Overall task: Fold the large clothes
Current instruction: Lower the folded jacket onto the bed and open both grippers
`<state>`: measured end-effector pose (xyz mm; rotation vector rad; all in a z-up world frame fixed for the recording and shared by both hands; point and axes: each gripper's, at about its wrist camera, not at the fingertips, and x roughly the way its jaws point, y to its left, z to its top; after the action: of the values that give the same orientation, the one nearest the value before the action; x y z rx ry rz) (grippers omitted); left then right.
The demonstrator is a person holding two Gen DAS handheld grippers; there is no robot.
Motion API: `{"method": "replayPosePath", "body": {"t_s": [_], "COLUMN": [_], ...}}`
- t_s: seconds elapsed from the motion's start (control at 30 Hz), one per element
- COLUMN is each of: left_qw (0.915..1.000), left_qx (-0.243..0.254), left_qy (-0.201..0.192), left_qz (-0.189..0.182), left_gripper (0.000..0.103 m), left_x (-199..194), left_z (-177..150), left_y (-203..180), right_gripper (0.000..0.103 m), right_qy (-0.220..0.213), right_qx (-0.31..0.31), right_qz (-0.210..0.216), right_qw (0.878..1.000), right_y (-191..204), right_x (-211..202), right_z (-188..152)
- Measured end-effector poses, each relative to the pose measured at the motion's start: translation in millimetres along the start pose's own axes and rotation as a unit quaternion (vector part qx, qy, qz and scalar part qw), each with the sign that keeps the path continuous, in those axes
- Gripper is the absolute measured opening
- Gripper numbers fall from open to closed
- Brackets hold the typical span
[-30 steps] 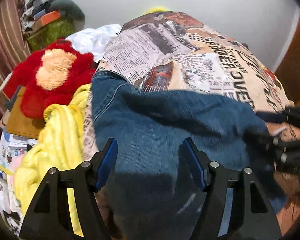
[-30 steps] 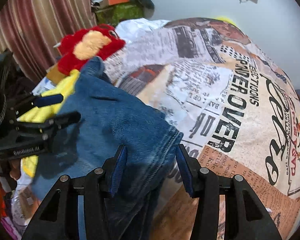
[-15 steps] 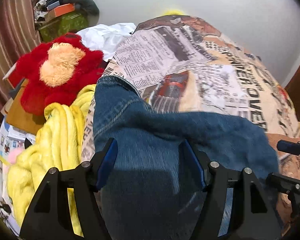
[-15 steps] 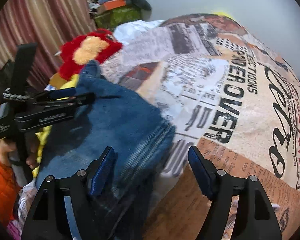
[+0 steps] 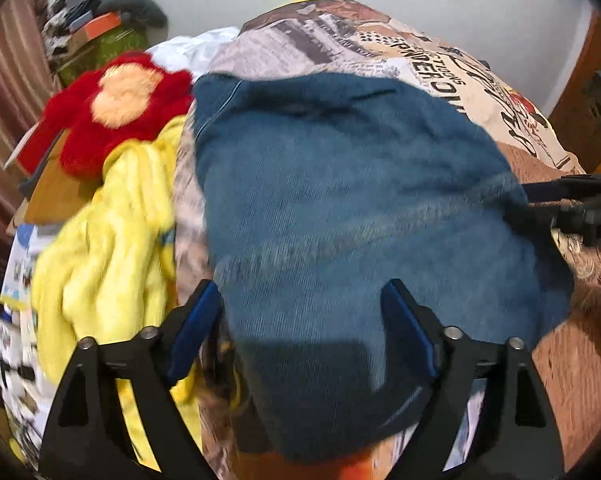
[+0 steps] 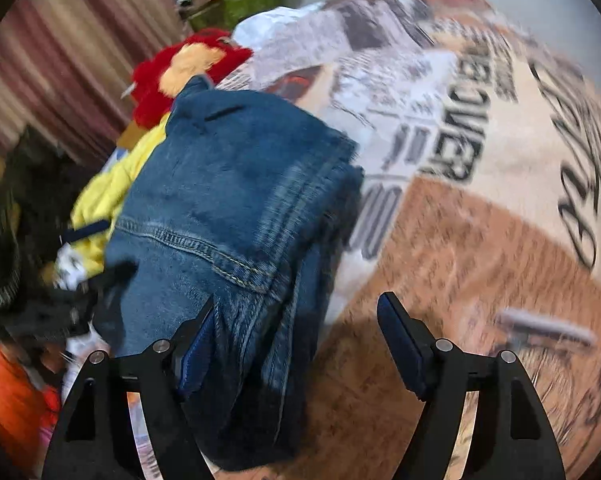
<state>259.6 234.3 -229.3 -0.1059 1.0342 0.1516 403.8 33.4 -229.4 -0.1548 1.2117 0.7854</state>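
Left wrist view: newspaper-print bedspread (image 5: 440,60) fills scene. Folded blue jeans (image 5: 340,200) lie centre on it. Yellow garment (image 5: 112,232) at 9 o'clock, red plush toy (image 5: 116,116) at 10. Left gripper (image 5: 300,320) jaws opening, astride jeans, not pressing. Right gripper (image 6: 296,336) released, jeans edge between pads.

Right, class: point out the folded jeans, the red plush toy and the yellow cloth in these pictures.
folded jeans (image 5: 340,200), left wrist view, middle of the top denim layer.
red plush toy (image 5: 120,96), left wrist view, its pale orange patch.
yellow cloth (image 5: 112,240), left wrist view, middle of the crumpled heap.
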Motion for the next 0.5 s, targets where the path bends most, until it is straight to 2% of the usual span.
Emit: {"method": "replayPosePath", "body": {"t_s": [0.07, 0.2, 0.3, 0.37, 0.5], "left_qw": [0.9999, 0.9994, 0.9995, 0.9992, 0.9957], "left_qx": [-0.011, -0.031, -0.026, -0.021, -0.029], "left_qy": [0.004, 0.009, -0.001, -0.025, -0.087], "left_qz": [0.006, 0.008, 0.019, 0.023, 0.015], "left_gripper": [0.087, 0.087, 0.087, 0.087, 0.087], "left_x": [-4.2, -17.0, -32.9, -52.1, -100.4], "left_z": [-11.4, -27.0, -32.8, -31.7, -22.6], "left_y": [4.1, 10.8, 7.9, 2.2, -6.9], "right_gripper": [0.075, 0.075, 0.075, 0.075, 0.075], "right_qy": [-0.005, -0.025, -0.038, -0.054, -0.119], "right_qx": [-0.001, -0.031, -0.034, -0.026, -0.017], "right_qz": [-0.005, -0.044, -0.073, -0.071, -0.053], "right_qw": [1.000, 0.998, 0.996, 0.996, 0.991], "right_y": [-2.0, 8.6, 15.1, 19.1, 36.7], "right_x": [-6.3, -22.7, -38.4, -54.0, -103.2], "right_z": [-4.7, -17.6, -26.1, -31.1, -39.4]}}
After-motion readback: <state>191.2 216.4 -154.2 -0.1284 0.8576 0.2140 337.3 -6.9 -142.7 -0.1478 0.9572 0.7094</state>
